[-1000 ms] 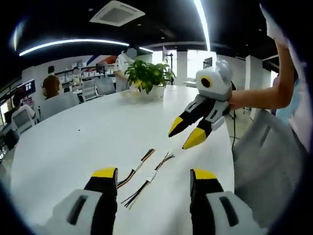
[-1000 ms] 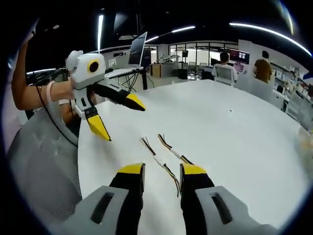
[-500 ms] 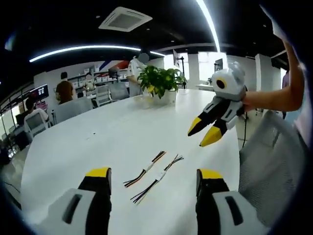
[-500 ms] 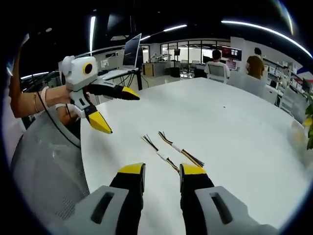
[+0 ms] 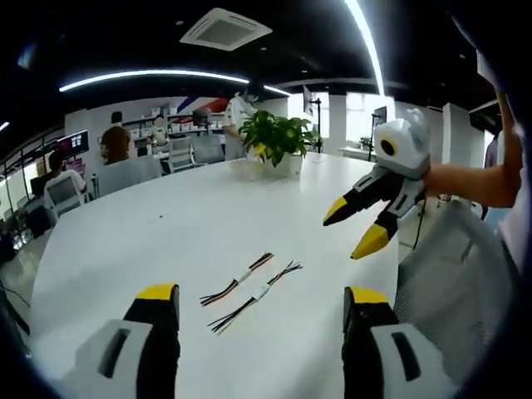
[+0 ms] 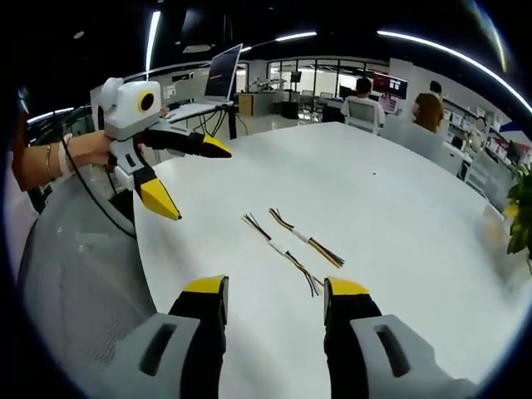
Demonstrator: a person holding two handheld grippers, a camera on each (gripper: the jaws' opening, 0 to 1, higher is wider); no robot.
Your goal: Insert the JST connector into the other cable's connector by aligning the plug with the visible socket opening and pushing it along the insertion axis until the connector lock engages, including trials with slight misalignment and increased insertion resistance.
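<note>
Right gripper point(image 6: 270, 291) fingers spread wider now, left gripper point(image 5: 258, 295) open too; both cables point(image 6: 291, 245) untouched on table point(image 6: 399, 208), pickup pending.

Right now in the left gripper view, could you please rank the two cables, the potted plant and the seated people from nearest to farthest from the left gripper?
1. The two cables, on the white table just ahead of the left gripper; too close to separate.
2. The potted plant, at the table's far edge.
3. The seated people, beyond the table, upper left.

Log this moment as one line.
left gripper: open, empty | right gripper: open, empty | two cables: side by side on table, unmated
</note>
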